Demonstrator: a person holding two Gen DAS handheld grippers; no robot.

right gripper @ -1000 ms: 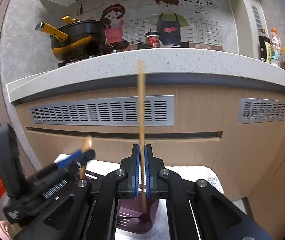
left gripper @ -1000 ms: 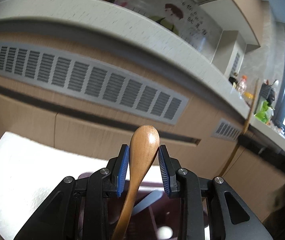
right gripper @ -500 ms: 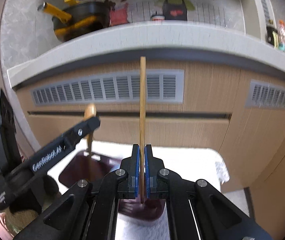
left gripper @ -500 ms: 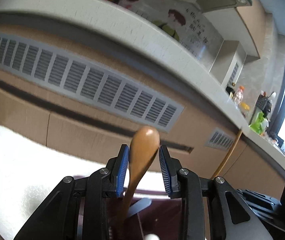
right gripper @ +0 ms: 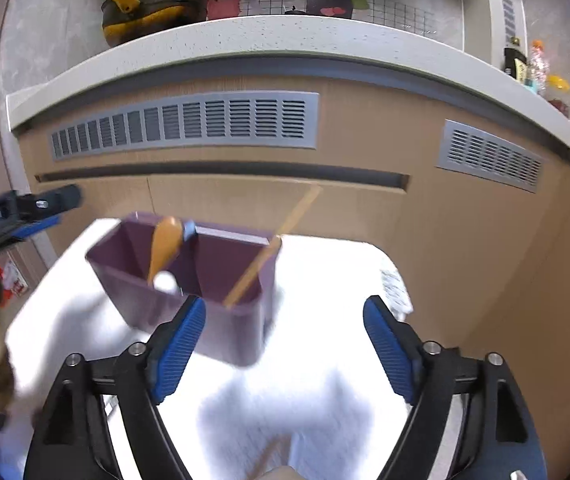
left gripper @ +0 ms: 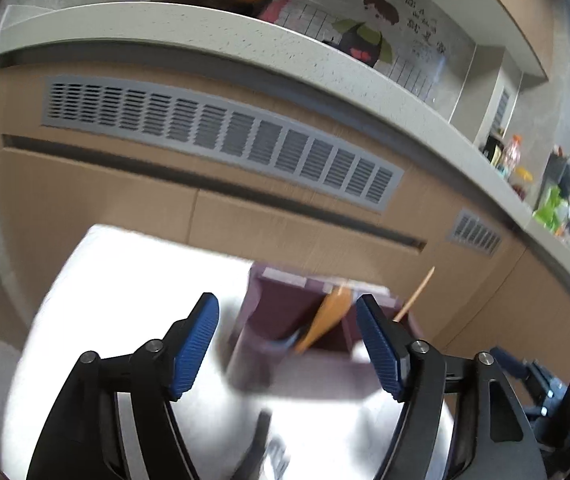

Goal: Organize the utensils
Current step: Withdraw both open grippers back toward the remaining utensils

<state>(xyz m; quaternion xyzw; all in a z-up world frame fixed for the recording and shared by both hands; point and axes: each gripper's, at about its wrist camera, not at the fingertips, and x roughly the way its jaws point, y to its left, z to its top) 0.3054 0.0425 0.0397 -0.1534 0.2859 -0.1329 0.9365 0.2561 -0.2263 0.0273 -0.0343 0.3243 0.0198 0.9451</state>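
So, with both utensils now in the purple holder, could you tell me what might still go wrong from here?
1. The chopstick leans steeply over the purple holder's right rim; it may slide or tip out.
2. The right gripper's jaws have just opened, with nothing between them, and one pad sits close to the holder's wall; pulling back carelessly could nudge the holder on the white cloth.
3. The wooden spoon also rests tilted and could shift.

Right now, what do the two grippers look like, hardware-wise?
Both match: left gripper and right gripper have black angular linkage arms with silver pivot bolts, and fingers faced with blue ribbed pads. In the right wrist view the left gripper's black body carries white lettering, too blurred to read. No cables or sleeves visible.
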